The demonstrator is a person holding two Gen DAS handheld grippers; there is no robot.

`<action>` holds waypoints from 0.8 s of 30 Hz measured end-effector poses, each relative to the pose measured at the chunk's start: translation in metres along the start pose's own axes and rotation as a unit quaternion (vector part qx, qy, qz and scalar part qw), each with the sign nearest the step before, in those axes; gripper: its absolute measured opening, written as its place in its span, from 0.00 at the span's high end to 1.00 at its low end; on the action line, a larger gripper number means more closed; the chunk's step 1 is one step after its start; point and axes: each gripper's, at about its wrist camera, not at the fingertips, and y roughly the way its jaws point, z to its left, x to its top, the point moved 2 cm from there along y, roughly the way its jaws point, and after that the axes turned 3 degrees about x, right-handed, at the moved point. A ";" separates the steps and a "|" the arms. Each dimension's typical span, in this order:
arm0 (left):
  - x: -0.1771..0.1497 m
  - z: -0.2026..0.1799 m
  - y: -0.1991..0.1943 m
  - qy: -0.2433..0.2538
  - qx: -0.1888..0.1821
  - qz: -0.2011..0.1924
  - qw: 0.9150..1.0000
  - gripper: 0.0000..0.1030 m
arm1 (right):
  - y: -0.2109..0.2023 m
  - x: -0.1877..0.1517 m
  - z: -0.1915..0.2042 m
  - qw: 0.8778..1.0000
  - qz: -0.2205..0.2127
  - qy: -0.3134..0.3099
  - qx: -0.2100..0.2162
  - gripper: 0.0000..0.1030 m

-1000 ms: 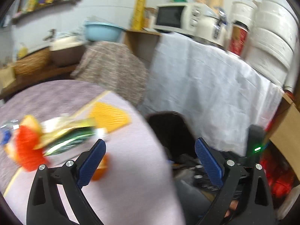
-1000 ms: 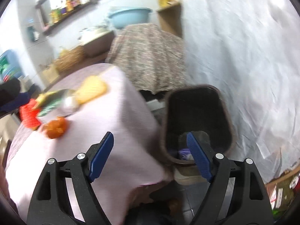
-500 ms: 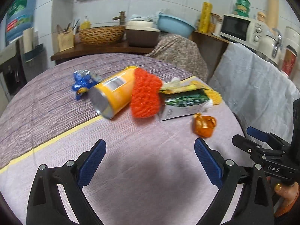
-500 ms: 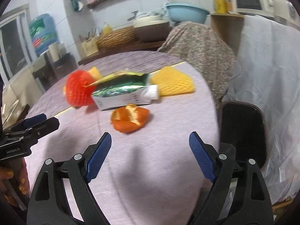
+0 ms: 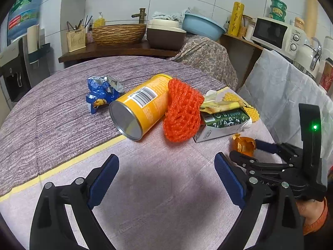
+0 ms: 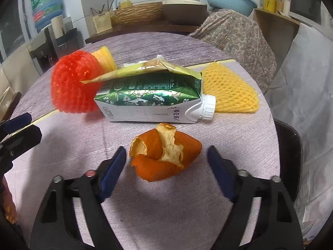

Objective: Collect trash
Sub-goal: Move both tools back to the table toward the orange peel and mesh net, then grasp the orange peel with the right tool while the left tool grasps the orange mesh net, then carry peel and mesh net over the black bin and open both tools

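Note:
An orange peel (image 6: 166,154) lies on the round table (image 6: 187,218) between the jaws of my right gripper (image 6: 166,156). The jaws are closing and the pads stand a little off the peel on each side. Behind the peel lies a green and white milk carton (image 6: 154,100), with a red foam net (image 6: 75,85) to its left and a yellow foam net (image 6: 229,91) to its right. My left gripper (image 5: 166,166) hangs open over bare cloth in front of a yellow can (image 5: 143,104) on its side and a crumpled blue wrapper (image 5: 102,91).
A dark bin (image 6: 289,152) stands on the floor off the table's right edge, beside a white draped cloth (image 6: 308,95). A counter (image 5: 116,50) with a basket, pots and a basin runs along the back wall. A person's hand (image 5: 312,212) holds the right gripper.
Both views have swung from the bin and the table's edge onto the trash on the table. My right gripper has come up around the orange peel and its jaws have narrowed. The left gripper stays open.

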 end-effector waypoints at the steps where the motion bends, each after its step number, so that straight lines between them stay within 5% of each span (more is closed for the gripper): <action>1: 0.001 0.000 0.002 0.002 0.001 -0.001 1.000 0.11 | 0.001 -0.001 -0.001 1.000 0.005 0.005 0.005 0.47; 7: 0.015 -0.002 0.016 0.009 0.007 0.001 1.000 0.17 | -0.008 -0.005 -0.006 1.000 -0.006 0.018 0.020 0.71; 14: 0.024 -0.010 0.030 0.015 0.005 0.007 1.000 0.30 | -0.017 -0.015 -0.004 0.999 -0.014 0.016 0.024 0.74; 19: 0.024 -0.013 0.036 0.008 -0.008 0.017 1.000 0.71 | -0.020 -0.020 -0.002 0.999 -0.020 0.019 0.026 0.74; 24: 0.016 -0.005 0.033 -0.012 -0.017 0.022 1.000 0.81 | -0.021 -0.022 -0.003 0.999 -0.026 0.023 0.032 0.74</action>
